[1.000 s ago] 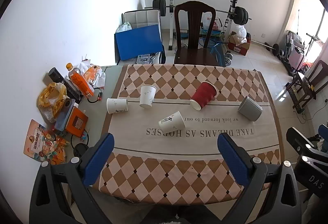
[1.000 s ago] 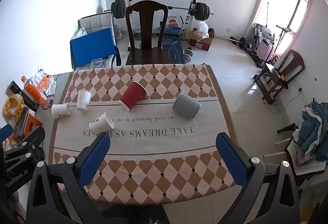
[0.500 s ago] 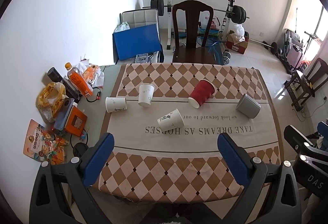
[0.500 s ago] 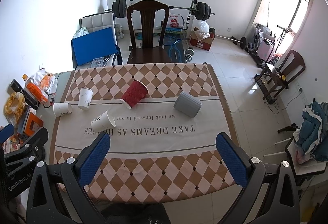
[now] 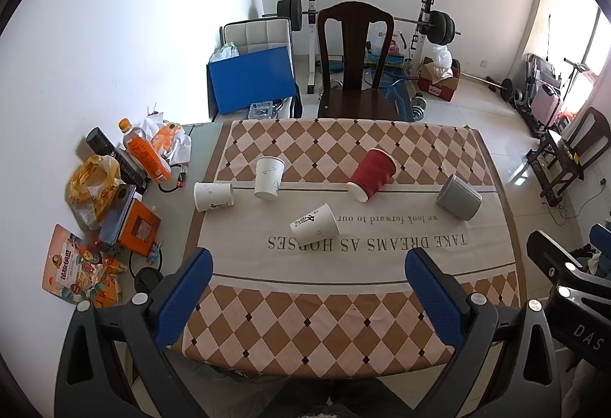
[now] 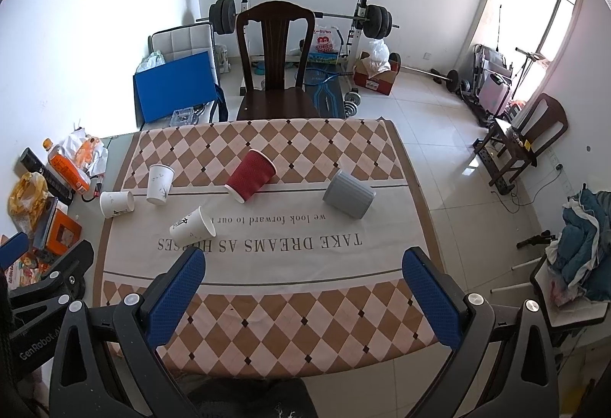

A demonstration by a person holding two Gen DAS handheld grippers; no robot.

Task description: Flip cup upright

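checkered cloth covers the table [image 5: 382, 307], with five cups on its far half. one white cup [image 5: 269, 177] stands upright; the other white cups, red cup [image 5: 373, 174] and grey cup [image 5: 458, 197] lie tipped, likely staged for righting. left gripper [image 5: 307, 295] and right gripper [image 6: 304, 295] hang wide apart, empty, above the near edge.

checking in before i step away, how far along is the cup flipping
One white cup already stands upright near the left of the tablecloth. Nothing is in hand: the left tongs and right tongs are both open, held back over the near edge. Left to do: the white cup at the left edge, the printed white cup, the red cup and the grey cup all lie on their sides.
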